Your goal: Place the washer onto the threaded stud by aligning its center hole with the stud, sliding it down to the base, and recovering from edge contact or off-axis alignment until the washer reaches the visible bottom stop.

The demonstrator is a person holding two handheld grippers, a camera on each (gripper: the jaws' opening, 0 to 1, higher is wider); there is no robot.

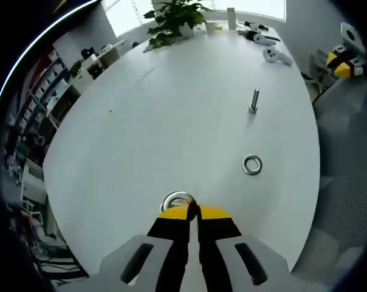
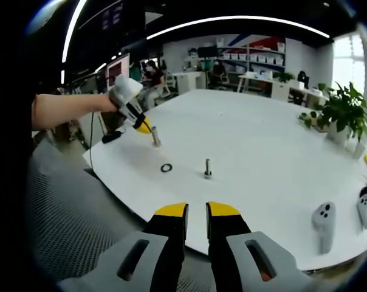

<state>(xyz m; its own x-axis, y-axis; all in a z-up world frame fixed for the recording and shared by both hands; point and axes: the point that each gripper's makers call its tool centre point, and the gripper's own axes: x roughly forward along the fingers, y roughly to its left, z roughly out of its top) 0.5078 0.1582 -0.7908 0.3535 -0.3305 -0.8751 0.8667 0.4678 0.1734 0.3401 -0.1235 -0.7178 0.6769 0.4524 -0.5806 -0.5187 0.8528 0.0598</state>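
Note:
In the left gripper view my left gripper (image 1: 194, 210) is shut on the near edge of a steel washer (image 1: 178, 199), low over the white table (image 1: 141, 121). A second washer (image 1: 252, 165) lies flat further on, and the threaded stud (image 1: 254, 100) stands upright beyond it. In the right gripper view my right gripper (image 2: 197, 210) hangs off the table's near edge, its jaws a narrow gap apart with nothing between them. The stud (image 2: 207, 168) stands ahead, the loose washer (image 2: 166, 168) to its left. The left gripper (image 2: 144, 127) comes in from the left with the held washer (image 2: 155, 137).
A potted plant (image 1: 174, 18) and white hand controllers (image 1: 276, 55) stand at the table's far end. A controller (image 2: 323, 220) lies at the right, a plant (image 2: 344, 109) behind it. A person's forearm (image 2: 68, 109) reaches in. Desks and seated people fill the background.

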